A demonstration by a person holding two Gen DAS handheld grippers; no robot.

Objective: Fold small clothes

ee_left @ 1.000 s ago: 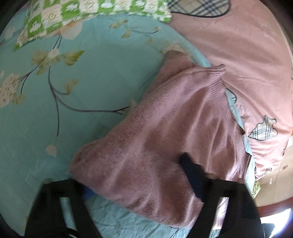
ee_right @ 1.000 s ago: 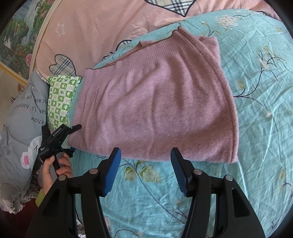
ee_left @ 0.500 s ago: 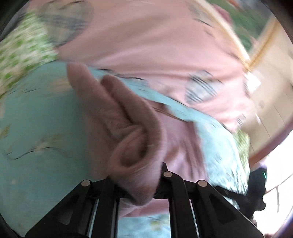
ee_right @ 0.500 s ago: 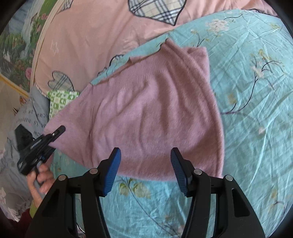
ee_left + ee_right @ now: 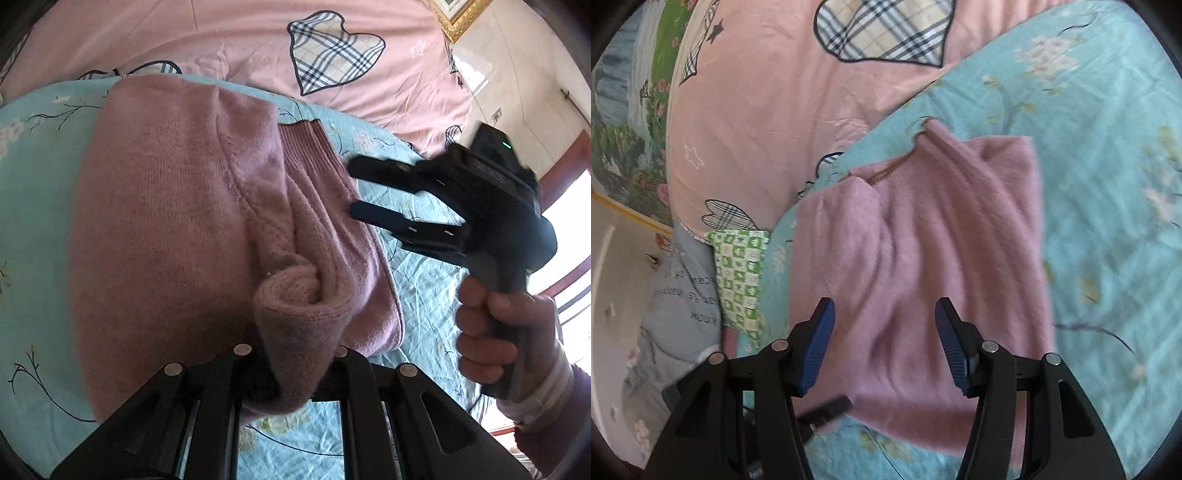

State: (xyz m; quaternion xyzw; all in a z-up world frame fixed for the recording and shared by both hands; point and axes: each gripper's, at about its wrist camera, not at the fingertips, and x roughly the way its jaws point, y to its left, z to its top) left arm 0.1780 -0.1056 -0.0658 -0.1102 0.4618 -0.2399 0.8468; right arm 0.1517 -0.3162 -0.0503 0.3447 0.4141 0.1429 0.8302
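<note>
on a floral bedsheet [image 5: 1108, 221], left gripper [image 5: 291, 365] clamps pink sweater [image 5: 166, 240] mid-fold; right gripper [image 5: 884, 343] hovers, fingers spread; folding looks partly done.

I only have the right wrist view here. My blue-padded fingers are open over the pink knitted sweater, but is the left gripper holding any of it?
Observer: Yes. The left gripper is shut on a rolled-up bunch of the pink knitted sweater.
Operator: Which way is that bunch going?
Observer: It is folded across the sweater's body, towards your right gripper.
Operator: Am I touching fabric?
Observer: Your fingertips sit at the ribbed hem; contact is unclear.
</note>
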